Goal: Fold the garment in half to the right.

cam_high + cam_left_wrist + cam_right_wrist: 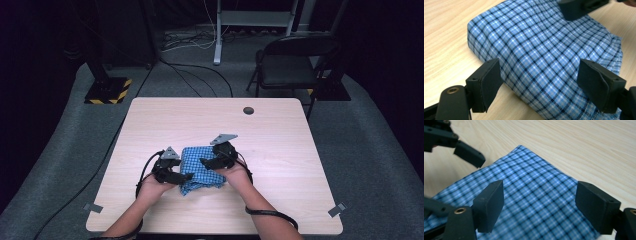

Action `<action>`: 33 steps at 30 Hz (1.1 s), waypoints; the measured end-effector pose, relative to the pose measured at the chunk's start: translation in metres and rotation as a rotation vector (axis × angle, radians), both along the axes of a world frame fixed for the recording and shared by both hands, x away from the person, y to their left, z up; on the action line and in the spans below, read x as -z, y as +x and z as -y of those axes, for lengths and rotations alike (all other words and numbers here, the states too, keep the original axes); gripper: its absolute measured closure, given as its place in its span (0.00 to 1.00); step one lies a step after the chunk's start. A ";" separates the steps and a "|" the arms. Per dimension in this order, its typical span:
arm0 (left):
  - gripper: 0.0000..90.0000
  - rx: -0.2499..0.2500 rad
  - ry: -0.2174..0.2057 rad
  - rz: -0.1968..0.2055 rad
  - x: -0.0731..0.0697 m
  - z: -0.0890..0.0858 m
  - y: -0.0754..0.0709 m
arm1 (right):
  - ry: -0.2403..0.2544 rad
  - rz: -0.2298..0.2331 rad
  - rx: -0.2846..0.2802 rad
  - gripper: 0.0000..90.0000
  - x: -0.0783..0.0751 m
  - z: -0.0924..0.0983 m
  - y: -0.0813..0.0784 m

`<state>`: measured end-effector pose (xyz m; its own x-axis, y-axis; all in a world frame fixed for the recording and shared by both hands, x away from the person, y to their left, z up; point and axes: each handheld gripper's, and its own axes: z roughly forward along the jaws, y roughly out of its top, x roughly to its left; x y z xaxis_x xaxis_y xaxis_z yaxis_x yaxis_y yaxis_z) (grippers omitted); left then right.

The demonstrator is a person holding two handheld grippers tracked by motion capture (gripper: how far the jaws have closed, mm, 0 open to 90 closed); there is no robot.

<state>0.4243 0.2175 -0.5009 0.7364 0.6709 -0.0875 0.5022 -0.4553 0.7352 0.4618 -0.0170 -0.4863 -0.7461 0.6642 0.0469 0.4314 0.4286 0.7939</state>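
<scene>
The cloth [201, 169], a blue checked piece folded into a thick pad, lies on the near half of the table [280, 150], between our 2 hands. We hold the left gripper [176, 173] at its left edge and the right gripper [209, 163] over its upper right part. Both sets of jaws stand apart with nothing pinched: in the left gripper view the cloth [544, 57] lies under and between the 2 pads without either pressing it, and in the right gripper view the cloth [529, 202] shows the same way below the open jaws.

We judge the step in hand to be folding or tidying the pad. To do it well, we should lower each gripper until 1 pad slips under the edge we mean to take, close on all layers there and not just the top one, and lift both sides together so the fold does not slide apart. The loose layered edge at the right of the left gripper view looks the likeliest to splay.

The table is pale wood grain with a dark round hole [248, 110] near its far edge and grey tape tabs [340, 208] at the near corners. Beyond it, on grey carpet, stand a black chair [292, 62], a stand with a yellow-and-black striped base [108, 90] and loose cables [195, 70].
</scene>
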 end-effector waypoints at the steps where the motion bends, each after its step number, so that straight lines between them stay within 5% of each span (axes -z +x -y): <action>1: 0.21 -0.002 -0.001 0.000 0.000 0.000 0.000 | 0.002 0.001 -0.006 0.25 0.000 0.002 -0.002; 13: 0.21 0.007 0.007 0.017 0.003 -0.006 -0.003 | -0.033 -0.017 -0.068 0.25 0.016 -0.003 -0.020; 23: 0.21 0.021 0.009 0.032 0.002 -0.003 -0.006 | -0.012 -0.032 -0.047 0.24 0.027 0.003 -0.026; 29: 0.20 0.064 -0.021 0.039 -0.003 0.002 -0.011 | -0.031 -0.046 -0.051 0.24 0.024 0.004 -0.025; 33: 0.18 0.115 -0.041 0.043 -0.003 0.006 -0.014 | -0.031 -0.015 -0.059 0.24 0.011 0.001 -0.025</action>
